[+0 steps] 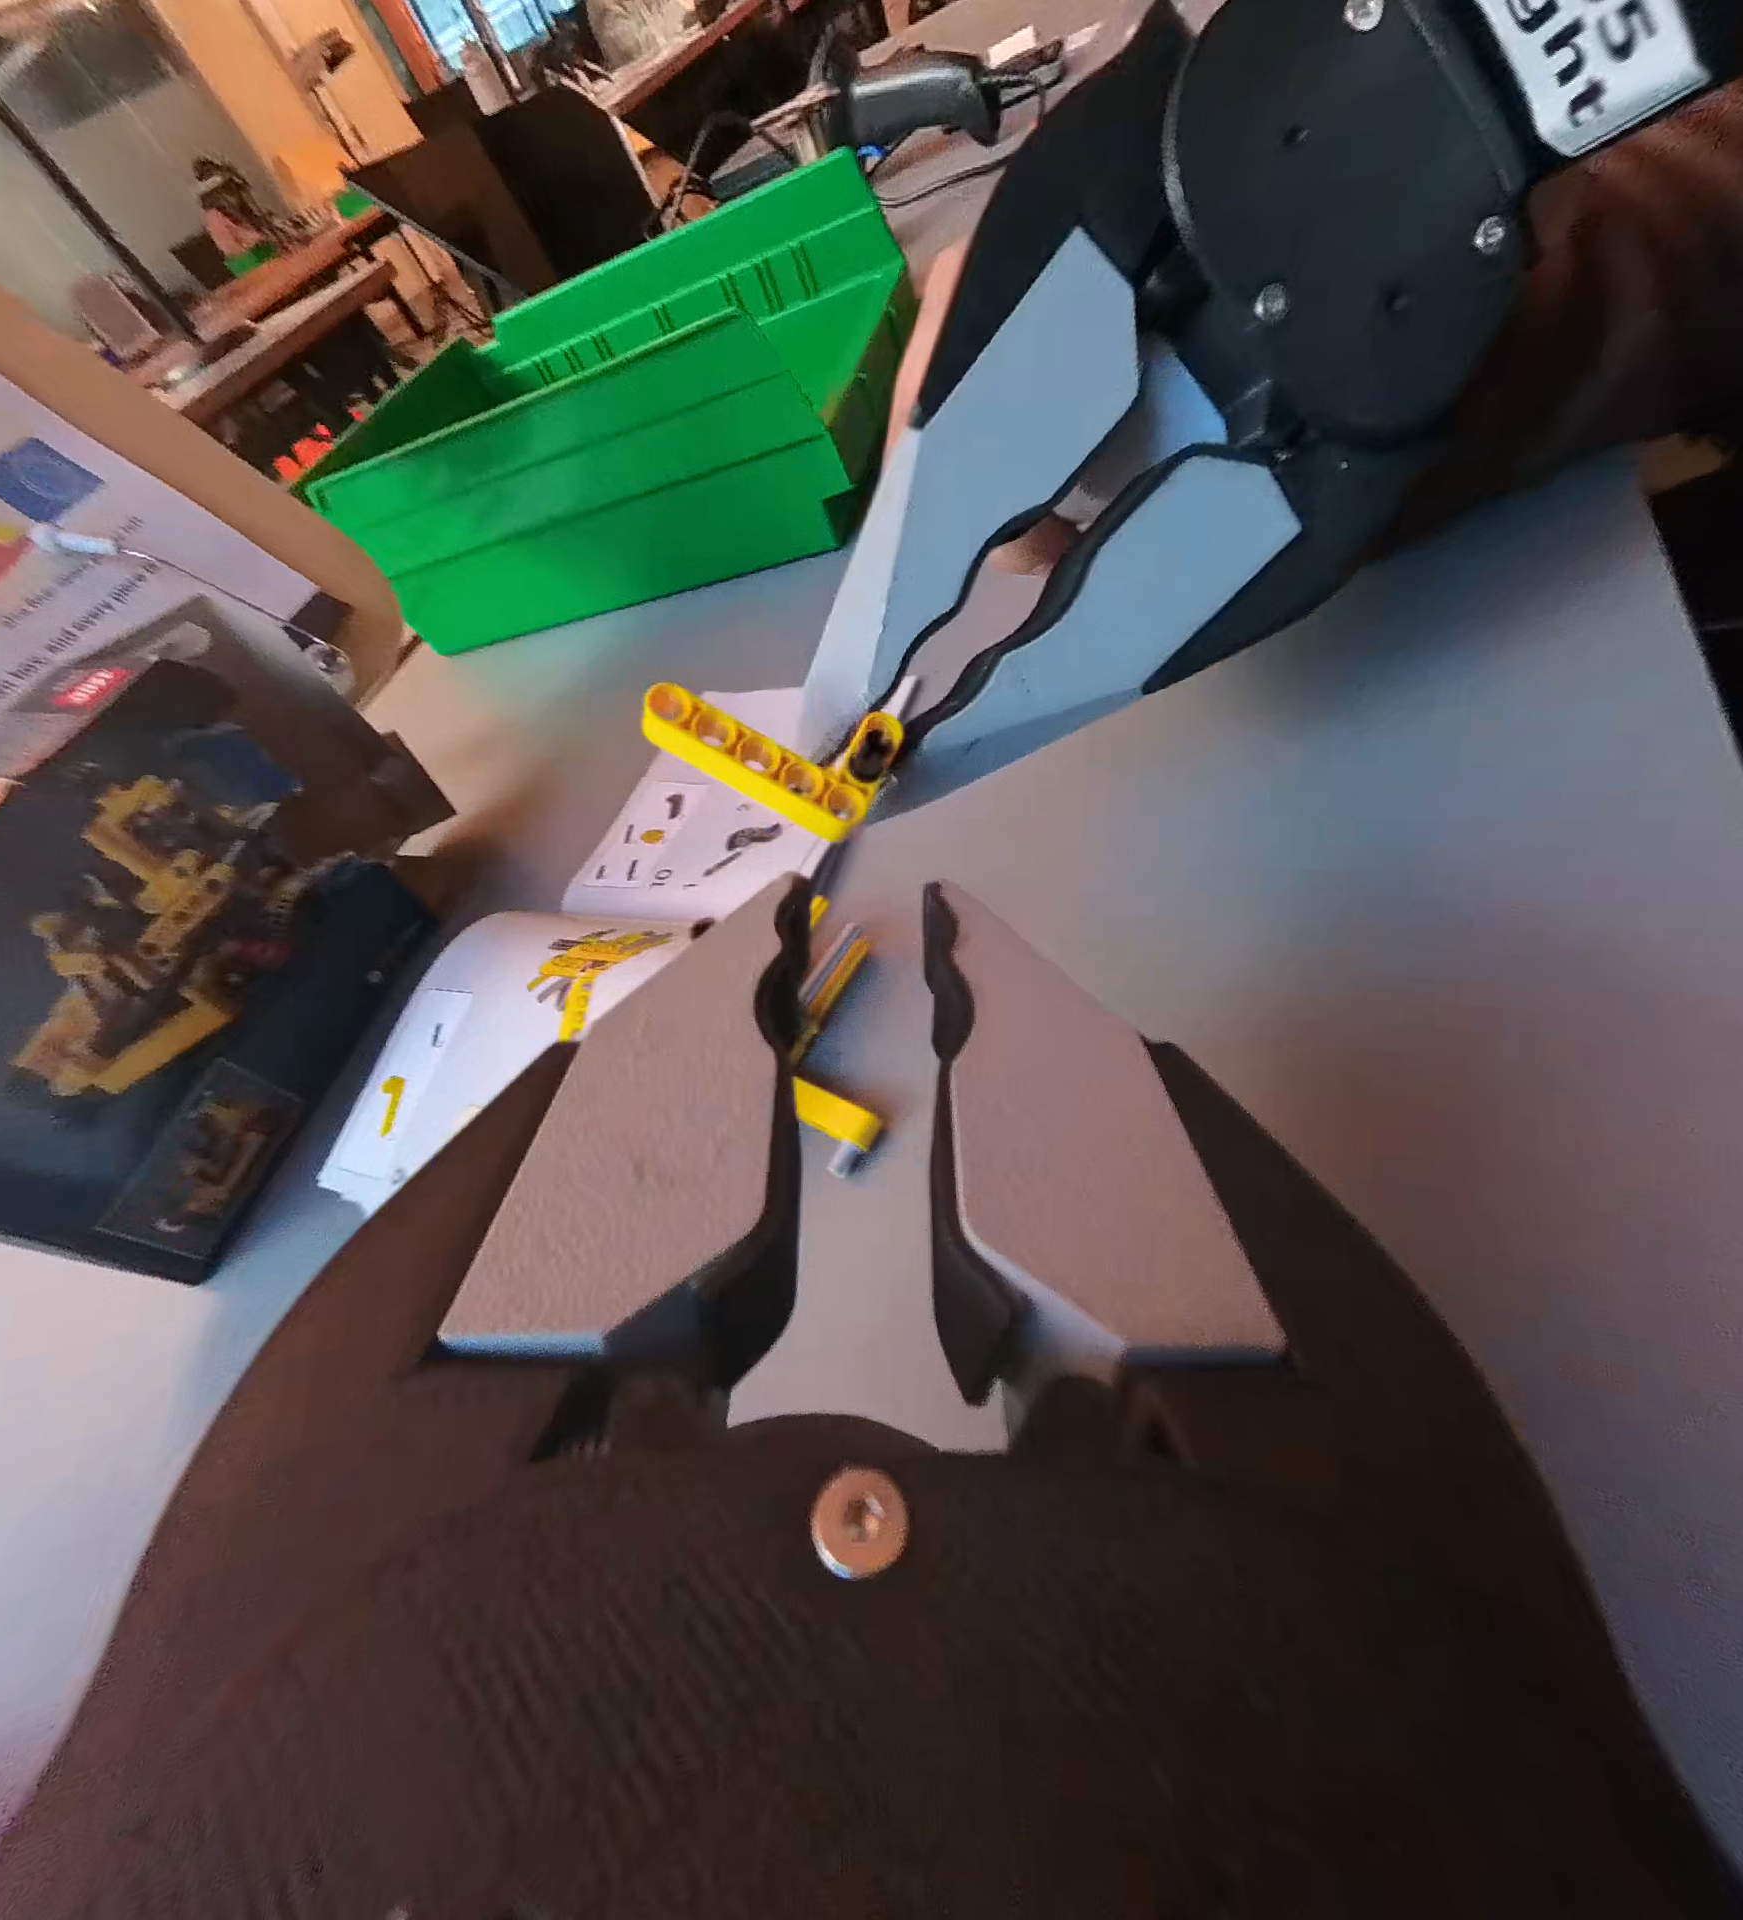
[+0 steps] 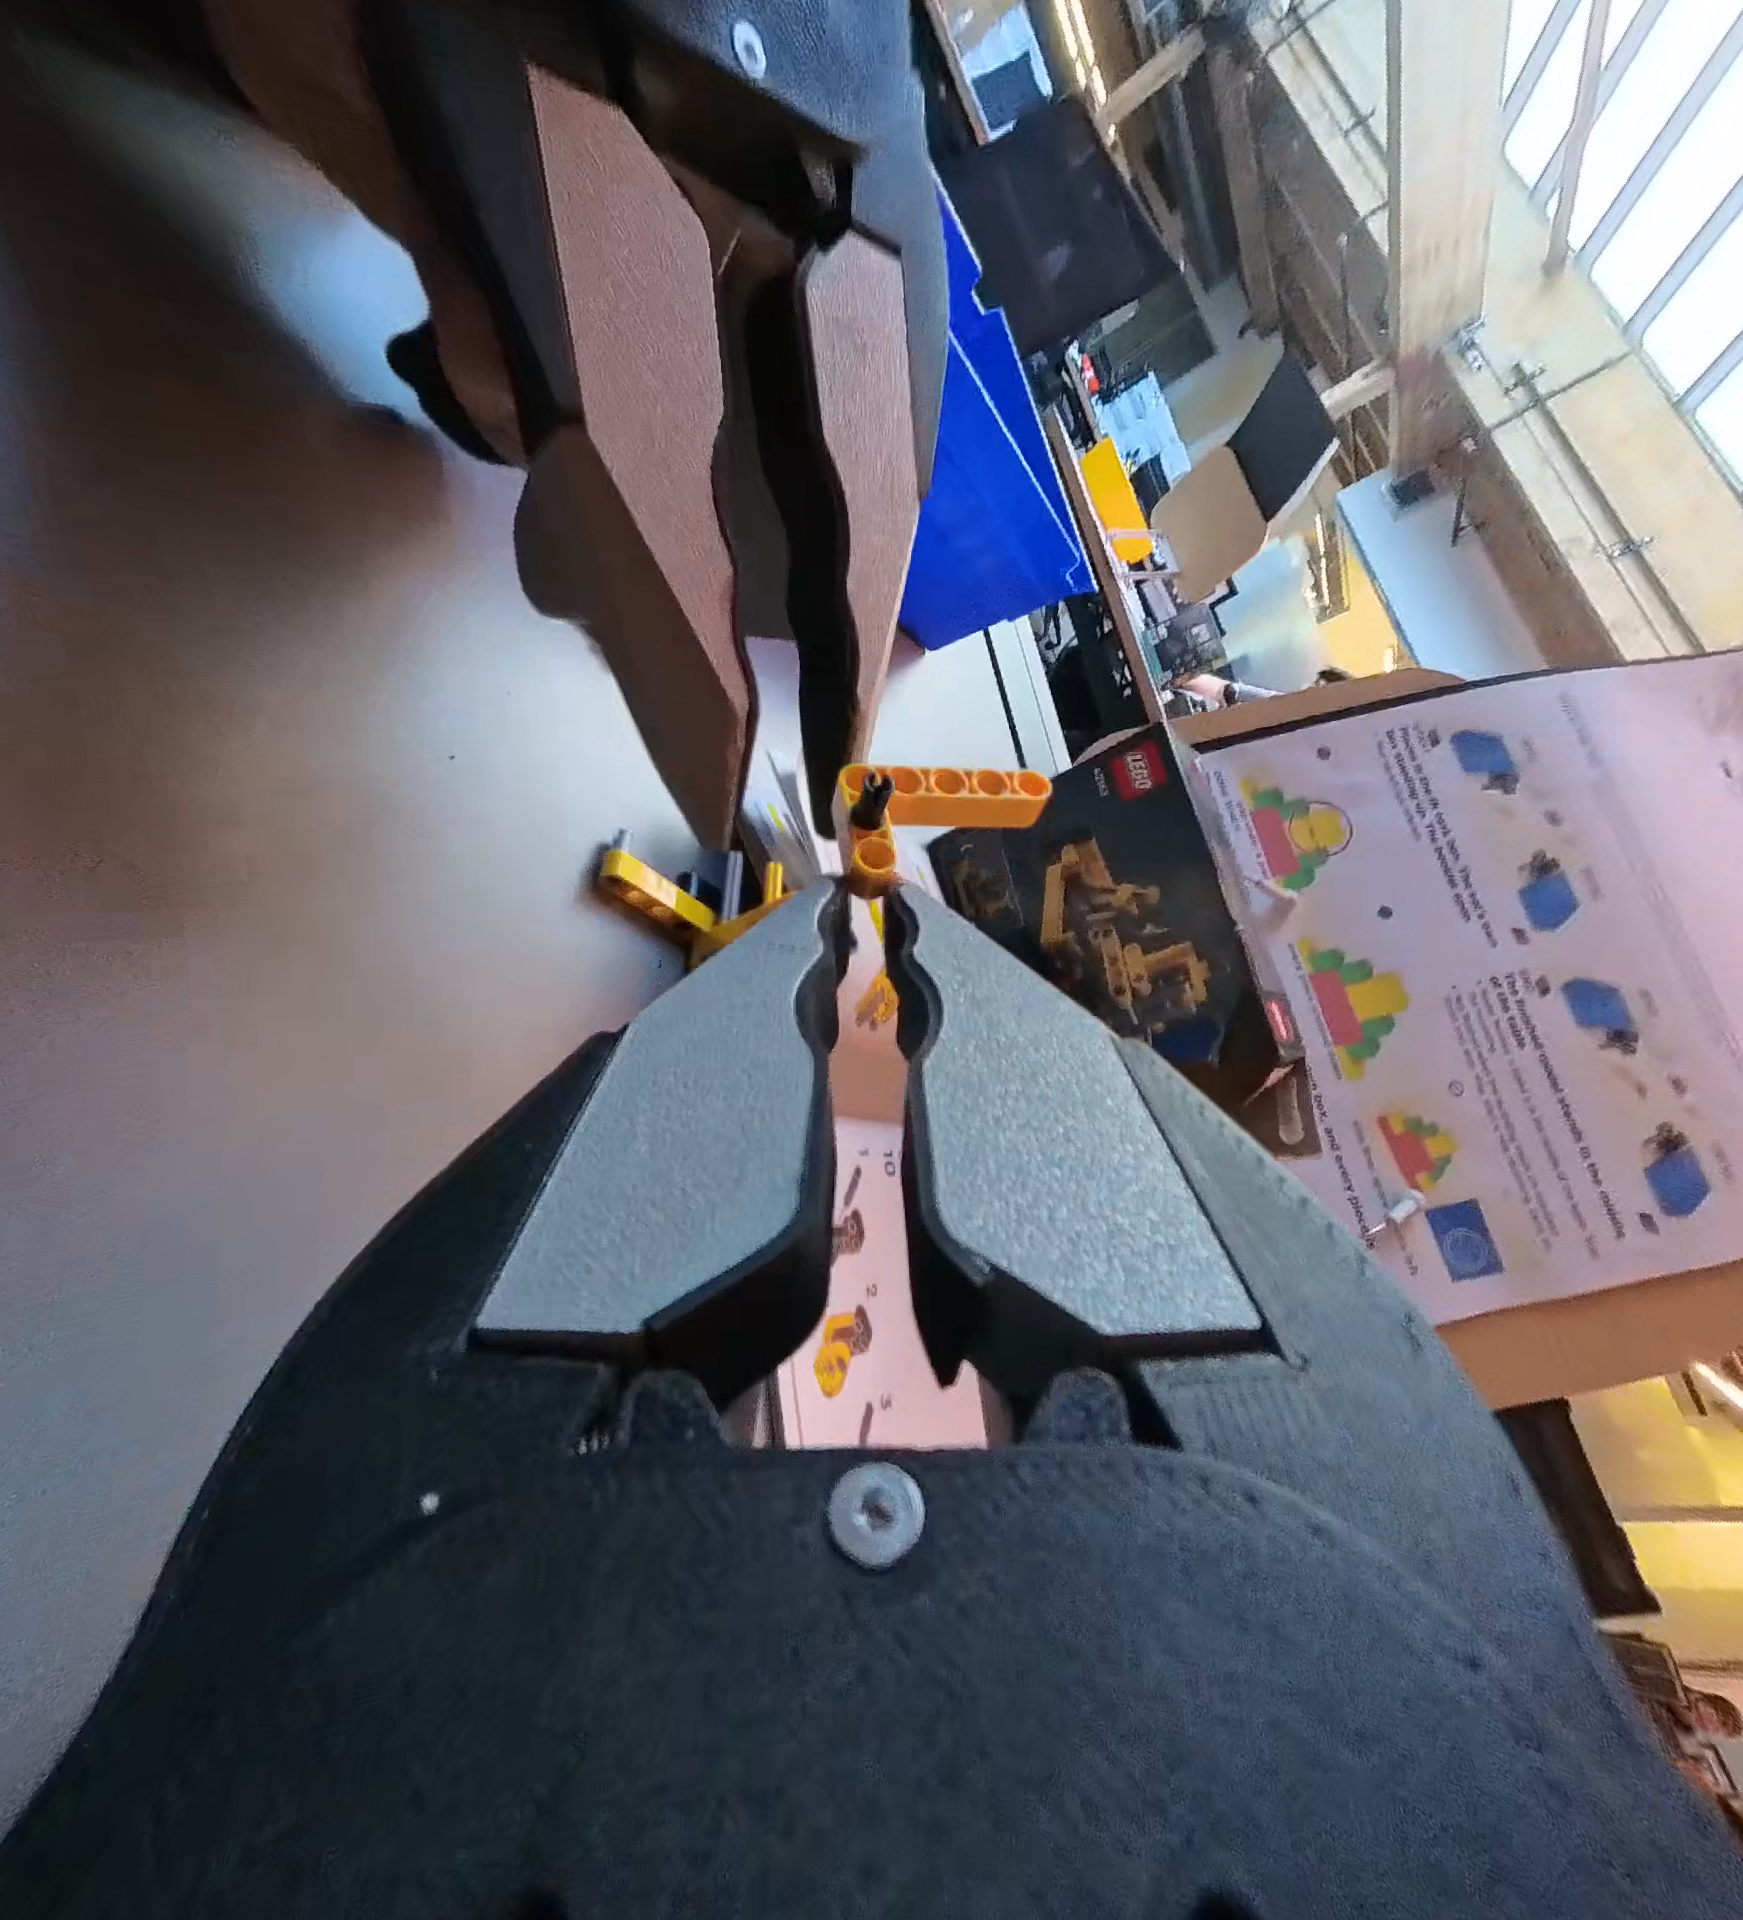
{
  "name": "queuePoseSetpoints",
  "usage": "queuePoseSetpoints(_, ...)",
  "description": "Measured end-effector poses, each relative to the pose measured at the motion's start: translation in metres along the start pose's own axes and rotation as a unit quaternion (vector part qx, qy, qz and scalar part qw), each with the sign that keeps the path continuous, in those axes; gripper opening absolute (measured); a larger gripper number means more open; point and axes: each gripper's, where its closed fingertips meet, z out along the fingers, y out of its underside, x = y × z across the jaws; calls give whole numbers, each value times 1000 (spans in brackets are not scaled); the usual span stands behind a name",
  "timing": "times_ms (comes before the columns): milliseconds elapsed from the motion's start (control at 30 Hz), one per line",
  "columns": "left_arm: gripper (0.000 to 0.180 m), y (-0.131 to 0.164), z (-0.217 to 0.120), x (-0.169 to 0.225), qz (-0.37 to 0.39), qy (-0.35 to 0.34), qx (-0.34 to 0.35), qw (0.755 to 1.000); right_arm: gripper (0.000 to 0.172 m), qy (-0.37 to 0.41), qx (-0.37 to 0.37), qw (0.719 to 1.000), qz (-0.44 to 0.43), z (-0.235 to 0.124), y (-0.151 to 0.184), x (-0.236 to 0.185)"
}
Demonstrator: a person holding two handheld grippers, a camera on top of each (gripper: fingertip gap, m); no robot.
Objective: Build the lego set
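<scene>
The right gripper (image 2: 865, 906) pinches the short arm of a yellow L-shaped plastic beam with round holes (image 1: 758, 758), a black pin (image 1: 872, 750) in its corner, lifted above the open instruction booklet (image 1: 659, 842) on the grey worktop (image 1: 1314, 935). The left gripper (image 1: 862, 914) hovers with jaws parted, bare, above small yellow pieces (image 1: 836, 1117). A green plastic bin (image 1: 618, 468) sits toward the far edge, a dark printed box (image 1: 119, 987) by the booklet.

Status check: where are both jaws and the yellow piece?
Right gripper shut on yellow L-shaped beam, held above table. Left gripper open, empty, over loose yellow parts. Instruction booklet alongside.
</scene>
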Motion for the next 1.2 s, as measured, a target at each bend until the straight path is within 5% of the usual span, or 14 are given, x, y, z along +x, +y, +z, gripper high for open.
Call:
queuePoseSetpoints(33,19,0,0,3,-6,14,3,1000,43,-1,0,1000,1,0,0,-1)
queuePoseSetpoints(67,19,-2,0,8,-13,30,13,999,3,-2,-4,1000,0,1,1,-1)
queuePoseSetpoints(267,19,-15,-6,5,-66,56,59,995,3,-3,12,1000,24,-1,1,3)
queuePoseSetpoints(433,23,-15,-10,-6,-103,56,70,991,2,-80,100,986,108,-11,-19,-7)
queuePoseSetpoints(867,24,-45,-33,29,-242,274,146,919,2,-333,220,868,295,-36,-53,-37)
queuePoseSetpoints(1200,18,-54,-40,33,-242,295,175,907,1,-405,225,817,343,-43,-59,-43)
